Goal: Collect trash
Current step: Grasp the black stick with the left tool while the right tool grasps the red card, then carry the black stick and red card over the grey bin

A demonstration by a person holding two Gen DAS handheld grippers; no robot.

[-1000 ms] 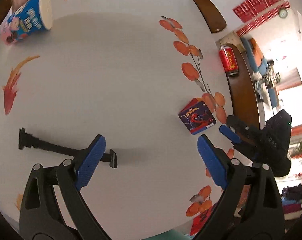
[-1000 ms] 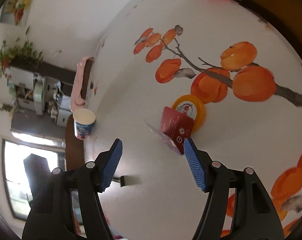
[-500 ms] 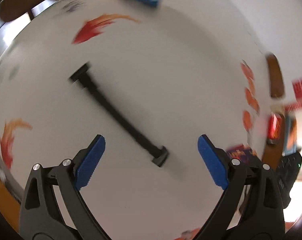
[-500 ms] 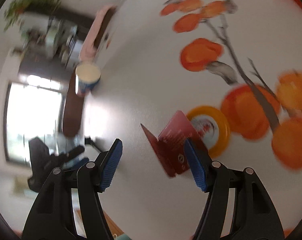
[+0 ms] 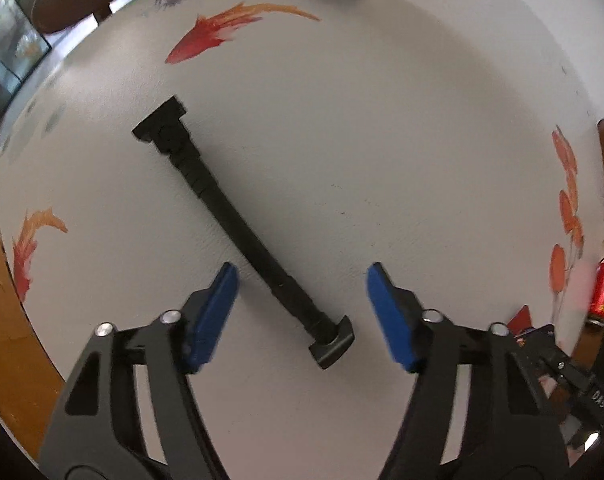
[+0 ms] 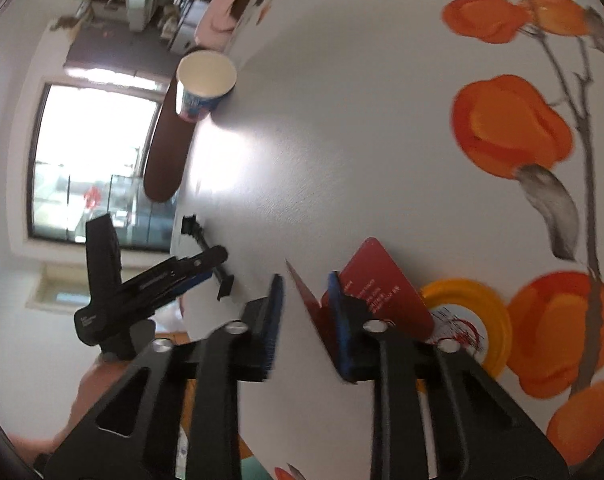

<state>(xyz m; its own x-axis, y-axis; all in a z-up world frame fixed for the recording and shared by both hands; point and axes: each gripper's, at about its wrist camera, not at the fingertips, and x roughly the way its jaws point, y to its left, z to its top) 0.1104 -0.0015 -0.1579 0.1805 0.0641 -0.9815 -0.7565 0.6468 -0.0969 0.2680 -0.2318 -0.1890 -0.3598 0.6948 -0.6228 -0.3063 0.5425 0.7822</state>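
surface: white tablecloth [image 5: 382, 160] with orange fruit print
left gripper [image 5: 302, 312]: closing, spread astride long black plastic clamp bar [image 5: 238, 228]
right gripper [image 6: 306, 316]: closing, folded red card packet [image 6: 366, 296] between pads, contact unclear

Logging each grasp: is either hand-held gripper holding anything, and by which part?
Neither holds yet. Left hand-held gripper closes around the black tool's shaft; the right closes on the red carton's open flap.

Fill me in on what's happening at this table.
A person is clearing trash with a handheld tool in each hand. The left tool hangs over a black plastic rod on the white table, jaws closing around it, not yet touching. The right tool is closing on a folded red card beside a yellow lid.
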